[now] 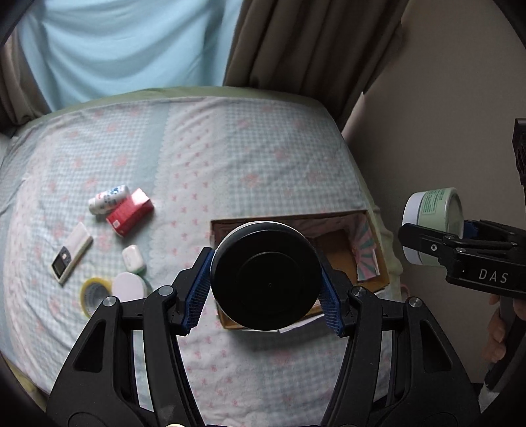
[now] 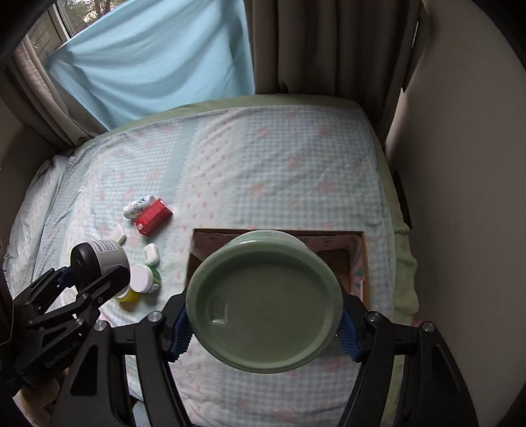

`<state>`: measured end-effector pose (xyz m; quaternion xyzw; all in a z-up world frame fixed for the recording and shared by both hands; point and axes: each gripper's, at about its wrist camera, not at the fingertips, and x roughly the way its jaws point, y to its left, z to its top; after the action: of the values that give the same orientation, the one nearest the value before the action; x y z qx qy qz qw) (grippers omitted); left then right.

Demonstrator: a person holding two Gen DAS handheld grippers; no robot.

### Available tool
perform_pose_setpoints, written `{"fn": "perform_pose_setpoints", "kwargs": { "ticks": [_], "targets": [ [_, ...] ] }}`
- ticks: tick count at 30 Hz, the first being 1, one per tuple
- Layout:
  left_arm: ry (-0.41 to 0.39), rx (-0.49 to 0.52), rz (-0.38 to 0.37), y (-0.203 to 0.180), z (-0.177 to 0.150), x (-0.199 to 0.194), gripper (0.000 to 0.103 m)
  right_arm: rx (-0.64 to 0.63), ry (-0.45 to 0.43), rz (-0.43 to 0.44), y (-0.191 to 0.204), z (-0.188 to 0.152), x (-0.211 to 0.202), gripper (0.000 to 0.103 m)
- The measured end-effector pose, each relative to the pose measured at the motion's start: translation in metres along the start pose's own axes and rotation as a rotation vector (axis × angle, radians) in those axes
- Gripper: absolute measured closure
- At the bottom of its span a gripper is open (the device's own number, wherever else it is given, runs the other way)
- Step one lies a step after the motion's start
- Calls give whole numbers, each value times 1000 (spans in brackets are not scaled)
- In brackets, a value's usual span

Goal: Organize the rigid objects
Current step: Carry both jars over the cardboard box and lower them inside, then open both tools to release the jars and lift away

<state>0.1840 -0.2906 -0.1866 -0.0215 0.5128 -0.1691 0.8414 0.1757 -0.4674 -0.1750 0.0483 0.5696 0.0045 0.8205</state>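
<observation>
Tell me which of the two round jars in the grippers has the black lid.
The black-lidded jar, grey-bodied, is the one in the left gripper; the right gripper holds the pale green jar.

A bed point(image 2: 279, 170) fills the view below and ahead of the tool, under a pale blue-and-white checked cover point(image 1: 230, 157) with pink bows and a green edge. Beyond its far end hang brown curtains point(image 2: 328, 49) and a light blue cloth point(image 2: 157, 65); a window point(image 2: 75, 16) with daylight and trees shows at far upper left. A plain beige wall point(image 2: 460, 164) runs along the right.
</observation>
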Motion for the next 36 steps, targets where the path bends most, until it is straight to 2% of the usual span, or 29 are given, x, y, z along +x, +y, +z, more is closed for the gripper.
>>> {"fn": "perform_pose_setpoints", "kwargs": {
  "ticks": [4,8,15,18,22,26,29,30,31,32,34,36],
  "targets": [
    [86,5,1,-23,2,56,48,10,75,7,-42,0,44,36],
    [182,34,15,-35,1,117,47,-49,123,20,-66,-5,88,36],
    [317,83,55,-35,-2,204,47,-317,191,44,-64,-26,153,36],
    [381,110,73,-34,-9,238,47,-387,218,55,-59,-38,180,36],
    [415,143,92,-31,-17,259,48,-407,245,60,-57,-49,204,36],
    [416,223,118,-36,-18,266,48,-405,242,81,-57,-52,213,36],
    [404,230,135,-37,-12,264,47,-423,235,65,-55,-49,215,36],
    [393,235,152,-38,-10,261,45,-430,234,44,-54,-49,216,33],
    [369,241,156,-38,-7,257,36,-432,223,36,-54,-48,215,26],
    [342,243,149,-38,-4,250,2,-431,213,48,-56,-47,212,0],
    [307,229,129,-35,0,239,0,-411,197,93,-59,-45,202,0],
    [322,209,122,-30,2,237,0,-385,186,83,-64,-44,196,0]
  ]
}}
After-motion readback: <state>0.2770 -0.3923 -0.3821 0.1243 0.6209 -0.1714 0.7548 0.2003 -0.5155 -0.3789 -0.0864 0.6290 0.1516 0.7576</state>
